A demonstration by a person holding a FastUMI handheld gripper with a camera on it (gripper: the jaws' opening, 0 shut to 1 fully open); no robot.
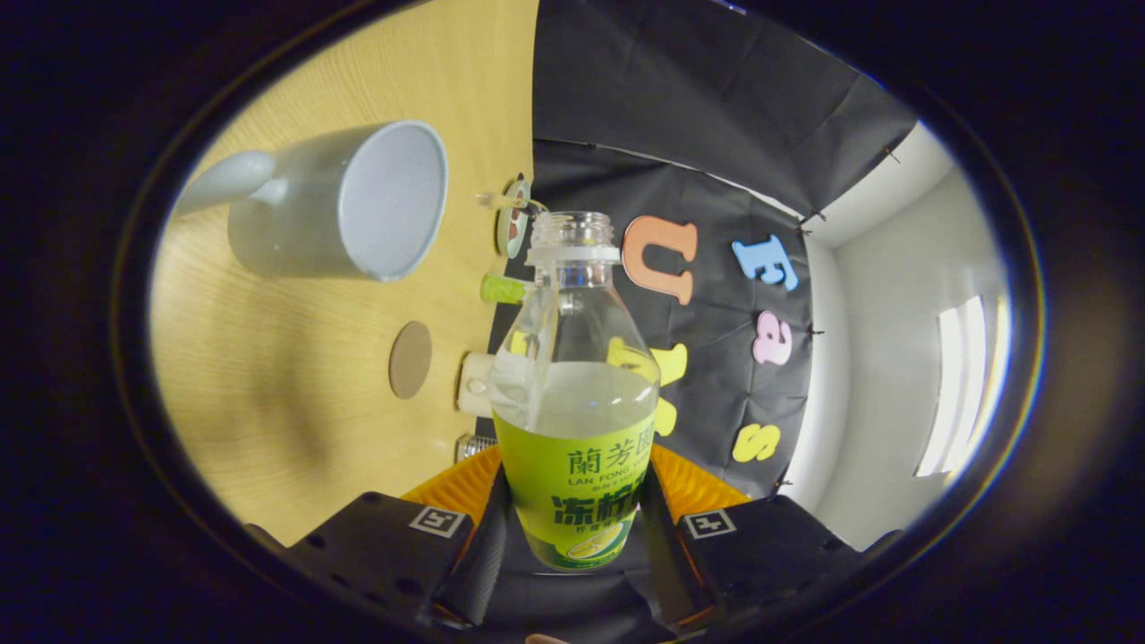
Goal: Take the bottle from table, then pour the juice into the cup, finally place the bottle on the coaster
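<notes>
Gripper view: bottle sits between the two fingers of the tool, which are clamped on its labelled lower body, one finger pressing each side. Bottle is clear plastic with a green label, uncapped, neck open. Pale liquid fills it to roughly the top edge of the label; the upper body is clear and see-through.

The whole scene appears rotated in this view: the wooden counter stands as a vertical plane on one side of the bottle. Bottle is lifted clear of the counter, not touching it.

Cup, a pale mug with a handle, stands on the counter beyond the fingers, its open mouth facing toward the bottle's side, well apart from the bottle neck. Interior looks empty, though not fully visible.

Coaster, a round brown disc, lies flat on the counter between the cup and the fingers, near the bottle's shoulder level.

Small objects sit at the counter's far edge, too small to identify.
</notes>
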